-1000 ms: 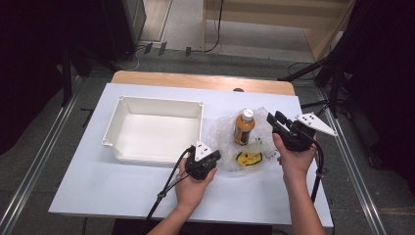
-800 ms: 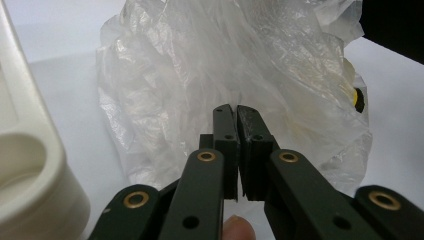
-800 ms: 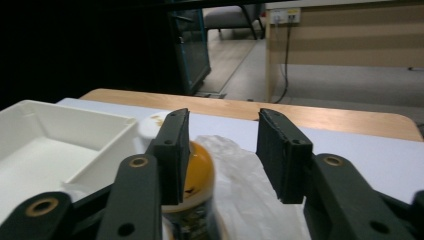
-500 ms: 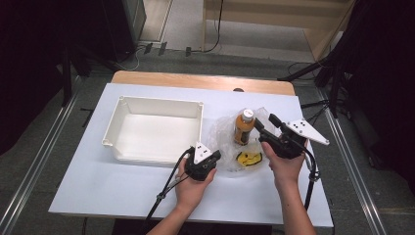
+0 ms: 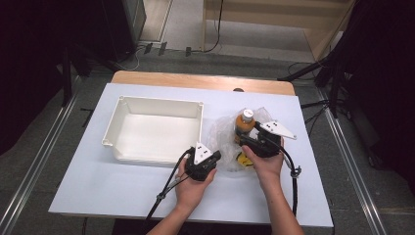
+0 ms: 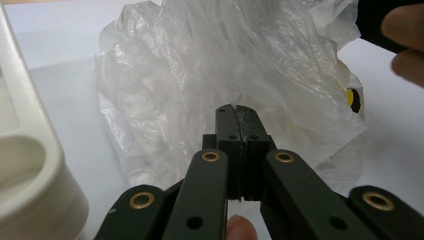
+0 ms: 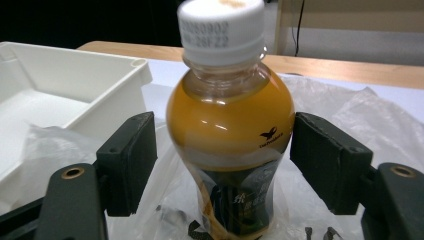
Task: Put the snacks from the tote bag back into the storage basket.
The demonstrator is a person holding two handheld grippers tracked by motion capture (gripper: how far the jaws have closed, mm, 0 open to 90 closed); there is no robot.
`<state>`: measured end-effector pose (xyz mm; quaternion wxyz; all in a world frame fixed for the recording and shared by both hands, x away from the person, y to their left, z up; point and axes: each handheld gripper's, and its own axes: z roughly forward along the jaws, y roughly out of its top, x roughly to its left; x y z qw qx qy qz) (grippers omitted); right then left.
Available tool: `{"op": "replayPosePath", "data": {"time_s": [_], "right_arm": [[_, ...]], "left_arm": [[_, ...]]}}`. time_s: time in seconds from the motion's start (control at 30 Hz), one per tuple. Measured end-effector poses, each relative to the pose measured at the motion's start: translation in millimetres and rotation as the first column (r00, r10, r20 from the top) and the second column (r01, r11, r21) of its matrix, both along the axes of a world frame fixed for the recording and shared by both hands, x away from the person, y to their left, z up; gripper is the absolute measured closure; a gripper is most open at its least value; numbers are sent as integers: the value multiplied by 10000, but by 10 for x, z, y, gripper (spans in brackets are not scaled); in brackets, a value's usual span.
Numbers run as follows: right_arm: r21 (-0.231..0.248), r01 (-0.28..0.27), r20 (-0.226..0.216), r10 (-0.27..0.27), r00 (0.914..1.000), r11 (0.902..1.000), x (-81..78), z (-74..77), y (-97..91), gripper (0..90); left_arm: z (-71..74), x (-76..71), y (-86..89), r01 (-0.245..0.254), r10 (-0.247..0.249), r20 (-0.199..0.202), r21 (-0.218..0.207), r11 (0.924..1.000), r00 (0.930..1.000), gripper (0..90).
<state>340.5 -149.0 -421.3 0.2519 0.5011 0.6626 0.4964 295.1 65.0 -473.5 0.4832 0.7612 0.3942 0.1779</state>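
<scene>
A small bottle [image 5: 244,122] of orange drink with a white cap stands upright amid a crumpled clear plastic bag [image 5: 222,139]. My right gripper [image 5: 248,135] straddles it. In the right gripper view the bottle [image 7: 230,135] sits between the two pads [image 7: 131,160], with a gap on each side. These jaws have just been opening and stand open. My left gripper [image 5: 209,157] is at the bag's left edge. In the left gripper view, the left gripper [image 6: 235,111] is shut and the folds of the bag [image 6: 215,65] run to its tips. A yellow item [image 6: 353,99] lies inside the bag.
A white rectangular tray [image 5: 128,102] sits left of the bag, close to my left hand; its rim [image 6: 30,150] shows at the left of the left gripper view. The white tabletop [image 5: 98,191] is backed by a wooden strip [image 5: 195,81]. Cables trail from both grippers toward the near edge.
My right gripper has come down and leftward to the bottle, and its jaws have spread so that they now flank it. The left gripper and the bag have stayed put.
</scene>
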Motion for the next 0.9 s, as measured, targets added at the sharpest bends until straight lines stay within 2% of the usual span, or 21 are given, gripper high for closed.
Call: {"op": "replayPosePath", "data": {"time_s": [0.07, 0.2, 0.43, 0.7, 0.83, 0.9], "right_arm": [[139, 142, -89, -140, 9999, 9998, 42, -34, 17, 300], [315, 175, 35, -176, 9998, 9994, 108, -82, 38, 294], [151, 543, 281, -547, 9981, 9984, 173, -171, 116, 277], [36, 661, 482, -662, 9966, 9978, 163, -197, 163, 317], [130, 519, 514, -525, 9973, 9986, 120, -190, 150, 319], [328, 422, 540, -440, 9976, 9986, 94, -162, 134, 319]], "left_arm": [[-2, -3, -6, 2, -2, 0, -42, 10000, 10000, 900], [-1, -5, -6, 27, -27, 0, -8, 10000, 10000, 900], [-1, -4, -5, 39, -39, 26, 14, 10000, 10000, 900], [1, -6, -1, 42, -42, 39, -1, 10000, 10000, 900], [-1, -1, -1, 30, -29, 66, -92, 10000, 10000, 900], [0, 1, -1, 29, -28, 75, -110, 9999, 10000, 900]]}}
